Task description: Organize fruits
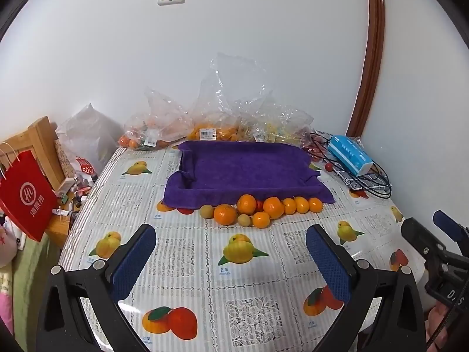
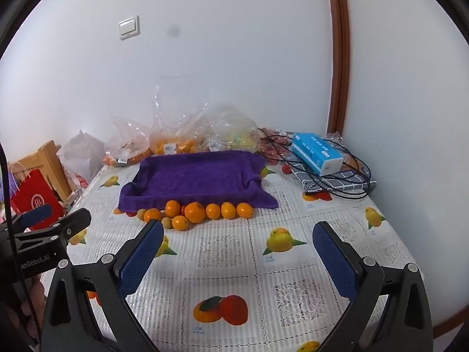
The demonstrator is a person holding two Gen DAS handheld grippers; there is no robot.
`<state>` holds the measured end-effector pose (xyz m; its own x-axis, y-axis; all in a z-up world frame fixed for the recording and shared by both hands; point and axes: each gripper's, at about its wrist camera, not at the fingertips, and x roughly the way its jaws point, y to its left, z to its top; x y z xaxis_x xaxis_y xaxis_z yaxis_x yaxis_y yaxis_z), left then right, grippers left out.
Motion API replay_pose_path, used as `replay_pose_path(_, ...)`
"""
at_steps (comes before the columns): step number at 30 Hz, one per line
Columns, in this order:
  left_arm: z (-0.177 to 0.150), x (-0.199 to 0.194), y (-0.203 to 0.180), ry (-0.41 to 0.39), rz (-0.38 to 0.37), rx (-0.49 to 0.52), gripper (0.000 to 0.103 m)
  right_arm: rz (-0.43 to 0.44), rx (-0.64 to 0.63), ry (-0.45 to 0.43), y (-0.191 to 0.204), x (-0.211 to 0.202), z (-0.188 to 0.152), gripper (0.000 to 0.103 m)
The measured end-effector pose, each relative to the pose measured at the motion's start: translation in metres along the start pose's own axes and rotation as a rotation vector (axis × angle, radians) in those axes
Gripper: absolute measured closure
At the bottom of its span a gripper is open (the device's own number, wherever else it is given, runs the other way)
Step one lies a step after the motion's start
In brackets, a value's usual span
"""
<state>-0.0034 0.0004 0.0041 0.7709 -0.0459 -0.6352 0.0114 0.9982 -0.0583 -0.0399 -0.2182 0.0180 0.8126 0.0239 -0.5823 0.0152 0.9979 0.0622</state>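
Several oranges (image 1: 246, 204) (image 2: 194, 211) lie in a loose row on the fruit-print tablecloth, right against the front of a tray draped in a purple towel (image 1: 246, 170) (image 2: 196, 179). Two small tan fruits (image 1: 207, 211) (image 2: 167, 222) sit among them on the left. My left gripper (image 1: 231, 252) hovers open over the cloth short of the fruit, nothing between its blue pads (image 1: 133, 264). My right gripper (image 2: 239, 249) is likewise open, to the right of the row. Each gripper shows at the edge of the other's view.
Clear plastic bags of fruit (image 1: 205, 123) (image 2: 176, 138) crowd the wall behind the tray. A blue tissue box (image 1: 350, 154) (image 2: 318, 152) and black cables (image 2: 348, 176) lie at the back right. A red paper bag (image 1: 25, 195) hangs off the left edge by a wooden chair.
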Motion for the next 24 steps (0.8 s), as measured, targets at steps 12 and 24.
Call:
replay_pose_path(12,-0.001,-0.003,-0.001,-0.006,0.021,-0.009,0.000,0.030,-0.010,0.002,-0.001,0.002,-0.004,0.002)
replay_pose_path(24,-0.005,0.002,0.003,0.002,0.021,-0.015,0.000,0.032,-0.014,0.027,-0.001,0.011,-0.011,0.002)
